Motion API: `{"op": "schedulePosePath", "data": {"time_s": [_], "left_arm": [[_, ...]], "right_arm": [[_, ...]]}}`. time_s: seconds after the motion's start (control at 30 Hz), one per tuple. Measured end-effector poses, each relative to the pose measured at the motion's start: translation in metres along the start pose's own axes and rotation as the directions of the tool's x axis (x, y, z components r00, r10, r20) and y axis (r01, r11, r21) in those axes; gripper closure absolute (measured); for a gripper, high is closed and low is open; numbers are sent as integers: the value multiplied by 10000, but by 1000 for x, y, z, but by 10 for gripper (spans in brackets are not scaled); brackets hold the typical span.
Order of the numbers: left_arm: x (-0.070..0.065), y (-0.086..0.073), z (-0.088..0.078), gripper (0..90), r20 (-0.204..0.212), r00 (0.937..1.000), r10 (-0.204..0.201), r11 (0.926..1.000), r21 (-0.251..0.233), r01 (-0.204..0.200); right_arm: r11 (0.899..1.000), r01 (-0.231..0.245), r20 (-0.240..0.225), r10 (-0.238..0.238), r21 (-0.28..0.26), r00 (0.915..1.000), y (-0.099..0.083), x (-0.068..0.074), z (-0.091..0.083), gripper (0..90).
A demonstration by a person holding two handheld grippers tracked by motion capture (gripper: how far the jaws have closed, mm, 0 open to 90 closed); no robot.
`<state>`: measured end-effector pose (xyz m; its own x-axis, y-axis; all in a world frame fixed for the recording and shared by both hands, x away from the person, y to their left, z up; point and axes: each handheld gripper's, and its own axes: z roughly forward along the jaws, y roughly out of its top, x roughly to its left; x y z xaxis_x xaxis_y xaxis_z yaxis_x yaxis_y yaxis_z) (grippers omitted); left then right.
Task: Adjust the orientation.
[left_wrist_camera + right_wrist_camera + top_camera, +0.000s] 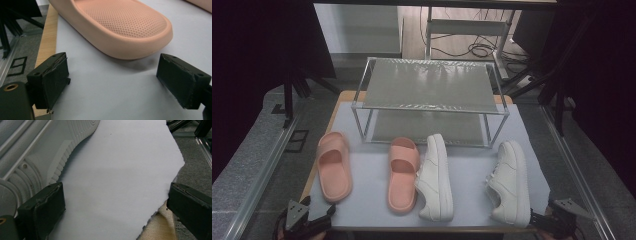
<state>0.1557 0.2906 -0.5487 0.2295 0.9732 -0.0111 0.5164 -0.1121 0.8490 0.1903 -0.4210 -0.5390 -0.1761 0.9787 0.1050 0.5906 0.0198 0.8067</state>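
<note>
My left gripper (319, 214) sits at the desk's near left corner with its jaws spread wide and nothing between them. The pink slipper (333, 166) lies just ahead of it, near the left edge. Its heel (140, 42) faces my jaws and its toe points away toward the metal rack (428, 100), so it runs front to back. My right gripper (536, 218) waits at the near right corner, jaws spread too, with the white sneaker (510, 181) just beside it, heel toward me.
</note>
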Motion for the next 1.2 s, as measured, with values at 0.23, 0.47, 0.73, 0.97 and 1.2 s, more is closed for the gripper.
{"op": "schedulePosePath", "data": {"time_s": [0.23,0.47,0.73,0.97,1.2], "left_arm": [[-2,1,0,107,-123,9999,-80,9999,84,81],[-2,3,0,119,-169,9998,-70,9998,193,73],[-3,6,-2,133,-165,9999,-36,9988,488,44],[-4,13,-10,132,-245,9995,-190,9986,489,202],[-7,18,-13,132,-72,9996,-268,9987,426,271]], "right_arm": [[10000,-81,-18,81,11,10000,0,0,0,13],[9998,-194,-81,194,-37,9998,-1,-1,1,7],[9946,-1027,-419,1033,165,9938,-4,-7,3,0],[9987,-517,-35,517,-10,9987,-2,-3,-3,77],[9995,-280,-159,283,170,9995,1,-6,-5,109]]}}
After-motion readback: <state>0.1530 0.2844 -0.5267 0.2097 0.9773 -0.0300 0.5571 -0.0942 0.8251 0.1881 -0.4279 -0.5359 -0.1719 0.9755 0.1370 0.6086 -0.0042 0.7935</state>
